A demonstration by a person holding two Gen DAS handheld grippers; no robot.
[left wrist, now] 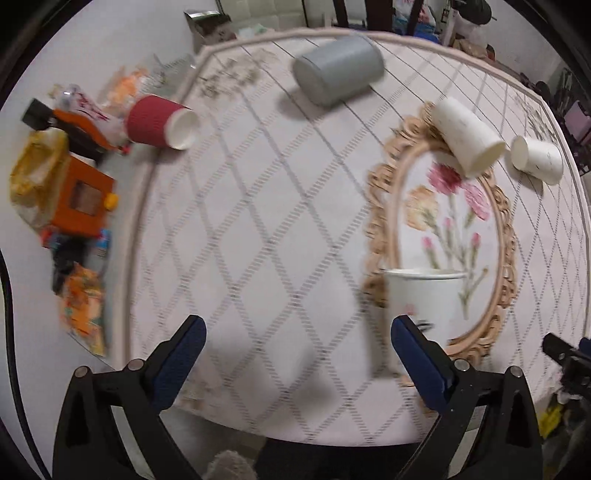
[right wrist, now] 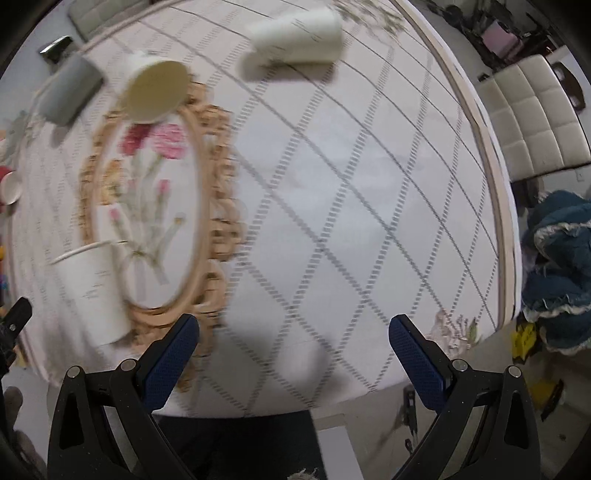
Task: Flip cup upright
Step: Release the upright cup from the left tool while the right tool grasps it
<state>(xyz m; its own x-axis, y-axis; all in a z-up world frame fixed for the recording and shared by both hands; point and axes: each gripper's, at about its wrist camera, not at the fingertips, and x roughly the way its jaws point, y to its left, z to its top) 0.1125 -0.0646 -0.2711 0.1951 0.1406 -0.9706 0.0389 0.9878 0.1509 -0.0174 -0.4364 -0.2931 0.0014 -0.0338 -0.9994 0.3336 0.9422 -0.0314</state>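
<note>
A white paper cup [left wrist: 424, 299] stands upright at the near end of the oval floral mat [left wrist: 502, 236]; it also shows in the right wrist view [right wrist: 92, 291]. Lying on their sides are a grey cup [left wrist: 338, 70], a red ribbed cup [left wrist: 160, 122] and two white cups [left wrist: 467, 136] [left wrist: 537, 158]. In the right wrist view one white cup [right wrist: 155, 88] lies with its mouth toward me and another [right wrist: 295, 35] lies farther back. My left gripper [left wrist: 295, 325] is open and empty, left of the upright cup. My right gripper [right wrist: 291, 325] is open and empty above the tablecloth.
Orange boxes and snack packets [left wrist: 74, 195] clutter the table's left edge. The patterned tablecloth [left wrist: 258, 221] has a raised border. A white padded chair [right wrist: 535, 122] and a blue blanket [right wrist: 557, 266] lie beyond the right edge.
</note>
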